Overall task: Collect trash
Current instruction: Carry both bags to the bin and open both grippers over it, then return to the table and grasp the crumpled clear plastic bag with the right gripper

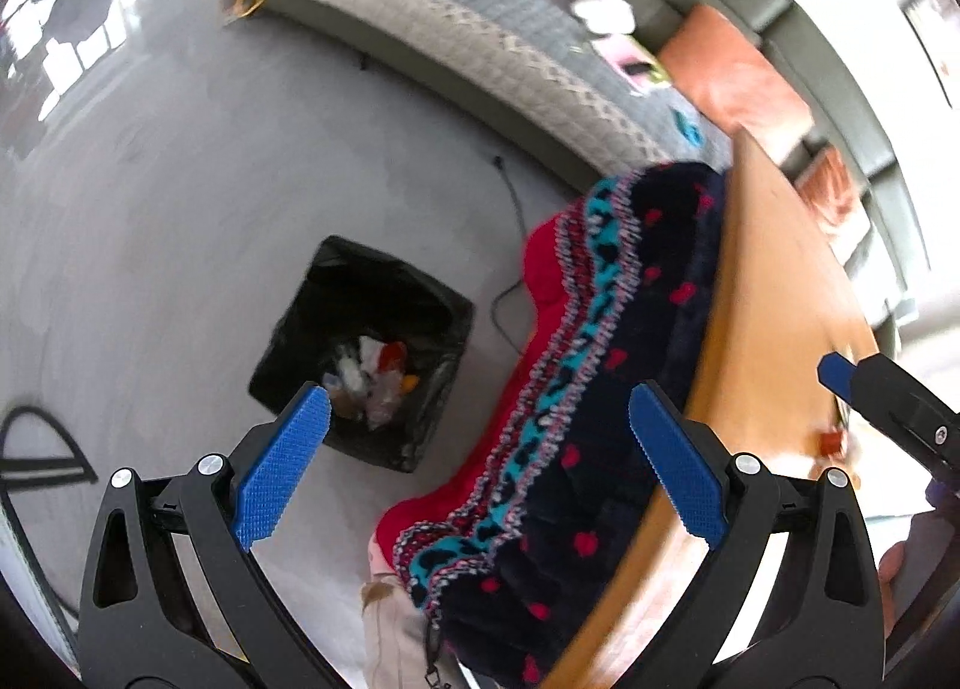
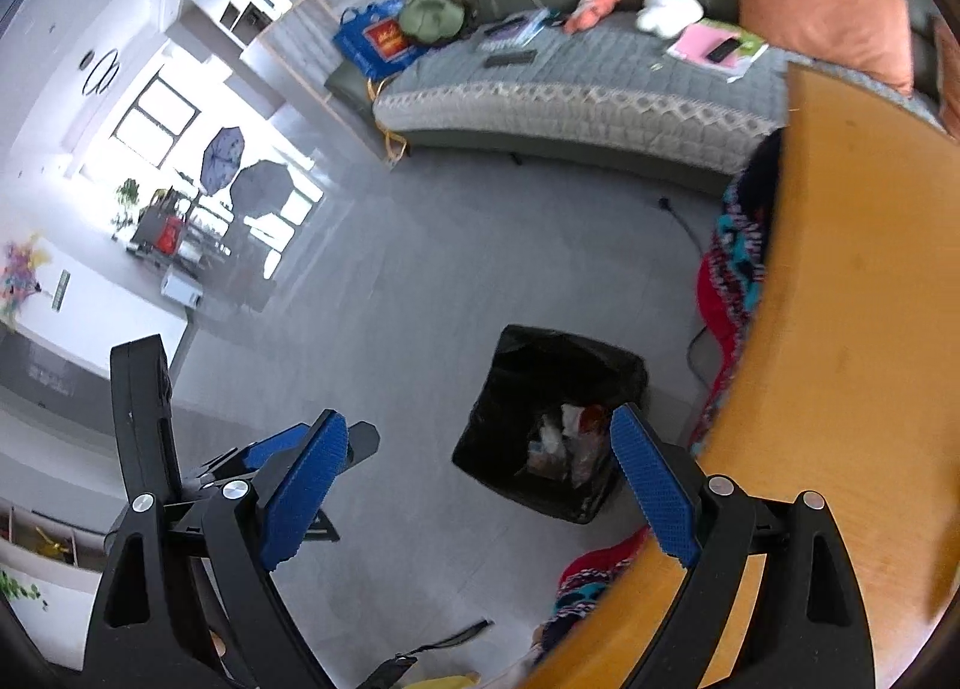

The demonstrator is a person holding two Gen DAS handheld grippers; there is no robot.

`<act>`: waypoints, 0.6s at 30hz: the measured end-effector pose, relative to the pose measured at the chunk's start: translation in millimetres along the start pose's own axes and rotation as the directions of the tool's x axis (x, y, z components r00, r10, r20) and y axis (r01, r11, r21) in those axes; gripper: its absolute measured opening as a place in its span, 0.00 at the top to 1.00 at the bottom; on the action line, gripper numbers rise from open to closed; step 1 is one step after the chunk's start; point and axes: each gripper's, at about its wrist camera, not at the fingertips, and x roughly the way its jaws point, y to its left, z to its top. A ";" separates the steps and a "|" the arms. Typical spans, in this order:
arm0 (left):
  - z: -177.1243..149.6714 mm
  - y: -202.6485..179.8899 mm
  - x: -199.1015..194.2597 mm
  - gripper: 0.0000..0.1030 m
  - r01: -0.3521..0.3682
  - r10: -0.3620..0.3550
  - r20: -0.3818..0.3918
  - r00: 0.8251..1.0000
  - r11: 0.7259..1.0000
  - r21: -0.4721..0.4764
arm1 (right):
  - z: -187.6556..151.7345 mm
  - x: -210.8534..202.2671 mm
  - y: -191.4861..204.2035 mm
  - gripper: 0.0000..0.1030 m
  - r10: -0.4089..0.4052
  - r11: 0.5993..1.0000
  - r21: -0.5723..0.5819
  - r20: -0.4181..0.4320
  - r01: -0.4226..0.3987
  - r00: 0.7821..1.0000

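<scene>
A: Both claws look spread wide with nothing pinched, left gripper (image 1: 480, 461) and right gripper (image 2: 480, 485). The bin (image 2: 552, 431) sits on the floor beside the wooden table (image 2: 852, 329), trash (image 1: 375, 383) already inside.

B: The next scrap should probably be looked for on the table, then dropped over the bin's middle.

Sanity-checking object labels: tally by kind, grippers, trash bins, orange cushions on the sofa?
Grippers: 2, left gripper and right gripper, both open and empty
Trash bins: 1, black-lined bin
Orange cushions: 2, and
Total: 5
</scene>
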 end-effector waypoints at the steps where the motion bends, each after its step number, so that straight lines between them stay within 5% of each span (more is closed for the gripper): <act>1: -1.6 -10.6 0.2 0.06 0.004 -0.004 -0.002 1.000 1.000 0.016 | -2.6 -10.4 -9.2 0.13 -0.003 1.000 0.009 0.014 0.003 1.000; 10: -28.1 -149.4 13.6 0.06 0.066 -0.060 -0.035 0.998 0.974 0.215 | -28.8 -93.1 -109.7 0.12 -0.074 0.989 0.134 0.119 0.058 0.990; 18: -69.2 -275.8 48.5 0.06 0.127 -0.092 -0.107 0.990 0.914 0.386 | -60.5 -160.0 -223.4 0.12 -0.179 0.947 0.297 0.176 0.121 0.968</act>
